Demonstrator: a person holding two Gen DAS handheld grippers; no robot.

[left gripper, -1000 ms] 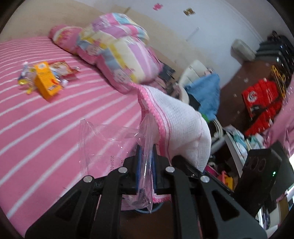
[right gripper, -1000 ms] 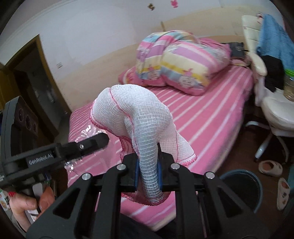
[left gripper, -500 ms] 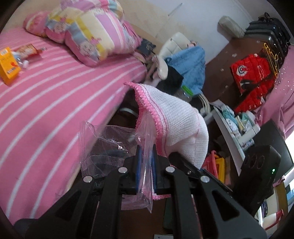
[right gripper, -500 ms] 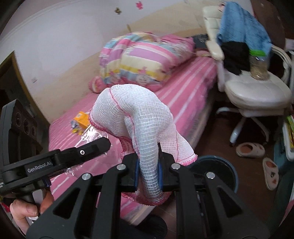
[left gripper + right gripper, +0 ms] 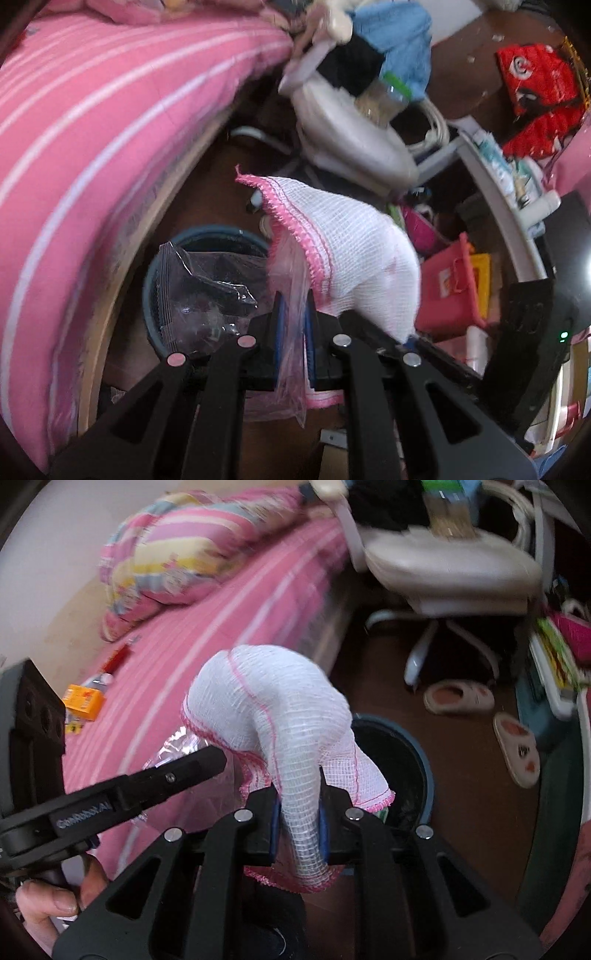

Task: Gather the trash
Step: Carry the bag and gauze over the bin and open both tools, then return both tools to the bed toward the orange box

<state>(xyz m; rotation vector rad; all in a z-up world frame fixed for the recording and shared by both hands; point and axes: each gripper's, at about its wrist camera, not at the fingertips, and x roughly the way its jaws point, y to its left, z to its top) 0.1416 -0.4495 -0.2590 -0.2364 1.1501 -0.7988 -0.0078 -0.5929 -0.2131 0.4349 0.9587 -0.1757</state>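
My left gripper [image 5: 293,314] is shut on a clear plastic zip bag [image 5: 207,295], which hangs over a round blue trash bin [image 5: 155,269] on the floor beside the bed. My right gripper [image 5: 297,805] is shut on a white mesh cloth with pink edging [image 5: 273,709]; the same cloth [image 5: 343,251] rises just right of the left gripper's fingers. The bin [image 5: 421,764] lies right behind the cloth in the right wrist view. An orange carton [image 5: 81,701] and small wrappers [image 5: 110,664] lie on the pink striped bed [image 5: 207,635].
A white office chair [image 5: 443,565] piled with clothes and a jar stands right of the bed. Two slippers [image 5: 458,696] lie on the brown floor. Red and yellow bins [image 5: 454,284] and a cluttered white shelf [image 5: 502,177] sit to the right. A hand [image 5: 48,904] holds the left gripper.
Both grippers swung down and away from the bed top, carrying bag and cloth; the blue bin on the floor has come in under them. The grips are unchanged.
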